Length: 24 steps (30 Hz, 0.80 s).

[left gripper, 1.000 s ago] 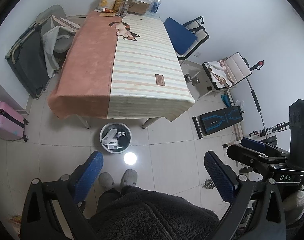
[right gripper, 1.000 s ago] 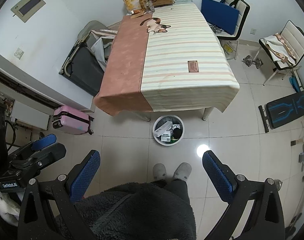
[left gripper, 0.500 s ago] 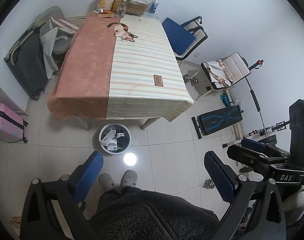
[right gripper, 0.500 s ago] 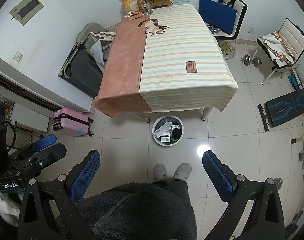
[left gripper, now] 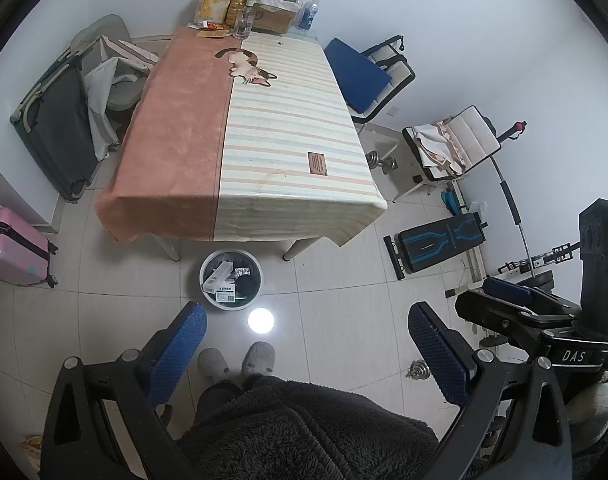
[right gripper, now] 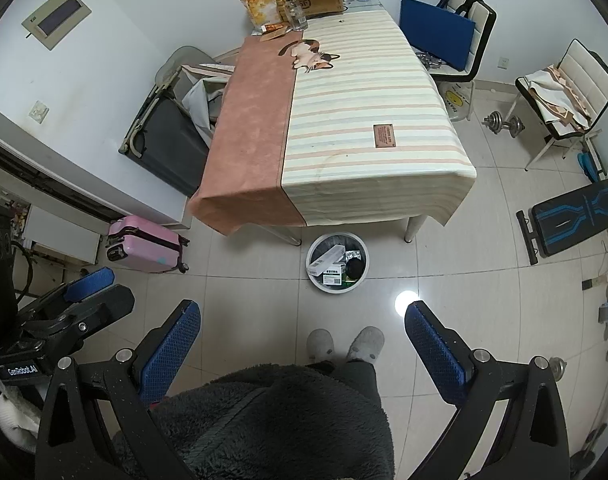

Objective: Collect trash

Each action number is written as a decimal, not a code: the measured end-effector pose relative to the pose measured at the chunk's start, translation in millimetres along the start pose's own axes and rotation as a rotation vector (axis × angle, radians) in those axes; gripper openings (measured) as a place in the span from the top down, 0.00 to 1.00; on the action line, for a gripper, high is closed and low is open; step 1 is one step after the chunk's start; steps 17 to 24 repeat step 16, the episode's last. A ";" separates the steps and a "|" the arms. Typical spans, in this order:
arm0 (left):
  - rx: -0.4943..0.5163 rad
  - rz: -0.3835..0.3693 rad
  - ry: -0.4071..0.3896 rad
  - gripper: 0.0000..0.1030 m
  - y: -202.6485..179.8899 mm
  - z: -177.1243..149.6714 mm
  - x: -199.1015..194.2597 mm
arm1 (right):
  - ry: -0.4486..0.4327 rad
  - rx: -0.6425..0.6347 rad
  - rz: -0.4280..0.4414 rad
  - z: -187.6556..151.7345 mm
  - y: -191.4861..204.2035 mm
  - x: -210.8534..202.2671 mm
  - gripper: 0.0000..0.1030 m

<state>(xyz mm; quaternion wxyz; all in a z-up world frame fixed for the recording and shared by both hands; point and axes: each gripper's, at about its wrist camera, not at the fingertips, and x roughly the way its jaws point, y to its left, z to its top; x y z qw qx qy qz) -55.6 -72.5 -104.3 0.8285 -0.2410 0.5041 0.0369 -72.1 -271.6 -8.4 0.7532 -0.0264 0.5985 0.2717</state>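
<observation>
A round white trash bin (left gripper: 231,281) stands on the tiled floor by the table's near edge, with small boxes and wrappers inside; it also shows in the right wrist view (right gripper: 338,263). My left gripper (left gripper: 307,354) is open and empty, held high above the floor and the person's slippers. My right gripper (right gripper: 302,346) is open and empty at the same height. The right gripper shows at the right of the left wrist view (left gripper: 516,304); the left gripper shows at the left of the right wrist view (right gripper: 79,300).
A long table (left gripper: 243,140) with a pink and striped cloth holds bottles, a snack bag and a cardboard box (left gripper: 271,14) at its far end. A pink suitcase (right gripper: 145,244), folded cot (left gripper: 51,128), chairs, dumbbells and a weight bench (left gripper: 440,240) surround it.
Both views have shifted slightly; the table and bin sit a little lower in the frames. Both grippers stay open and empty.
</observation>
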 end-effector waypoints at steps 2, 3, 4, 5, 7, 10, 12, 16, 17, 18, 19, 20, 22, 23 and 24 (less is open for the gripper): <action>-0.002 -0.001 0.000 0.00 0.8 -1.1 0.1 | 0.000 -0.001 0.000 0.3 -0.2 0.1 0.00; 0.000 0.000 -0.001 0.00 0.5 -1.0 0.0 | 0.000 -0.002 0.001 0.8 0.2 0.0 0.00; 0.002 0.000 -0.002 0.00 0.4 -0.4 -0.5 | -0.001 -0.002 0.000 0.7 0.6 -0.2 0.00; 0.003 0.000 -0.003 0.00 0.6 1.0 -1.5 | 0.000 -0.002 -0.001 0.5 0.3 0.0 0.00; 0.004 0.000 -0.003 0.00 1.1 2.4 -2.5 | 0.000 -0.003 0.000 0.7 0.9 -0.4 0.00; 0.005 -0.001 -0.005 0.00 1.3 3.2 -4.1 | -0.002 -0.002 0.001 1.4 1.7 -0.4 0.00; 0.004 -0.003 -0.006 0.00 1.2 3.5 -4.3 | 0.000 -0.003 -0.001 1.0 1.7 -0.3 0.00; 0.008 -0.008 -0.015 0.00 4.9 4.2 -8.8 | 0.000 -0.005 0.002 1.5 2.5 -1.3 0.00; 0.008 -0.008 -0.015 0.00 4.9 4.2 -8.8 | 0.000 -0.005 0.002 1.5 2.5 -1.3 0.00; 0.008 -0.008 -0.015 0.00 4.9 4.2 -8.8 | 0.000 -0.005 0.002 1.5 2.5 -1.3 0.00; 0.008 -0.008 -0.015 0.00 4.9 4.2 -8.8 | 0.000 -0.005 0.002 1.5 2.5 -1.3 0.00; 0.008 -0.008 -0.015 0.00 4.9 4.2 -8.8 | 0.000 -0.005 0.002 1.5 2.5 -1.3 0.00; 0.008 -0.008 -0.015 0.00 4.9 4.2 -8.8 | 0.000 -0.005 0.002 1.5 2.5 -1.3 0.00; 0.008 -0.008 -0.015 0.00 4.9 4.2 -8.8 | 0.000 -0.005 0.002 1.5 2.5 -1.3 0.00; 0.008 -0.008 -0.015 0.00 4.9 4.2 -8.8 | 0.000 -0.005 0.002 1.5 2.5 -1.3 0.00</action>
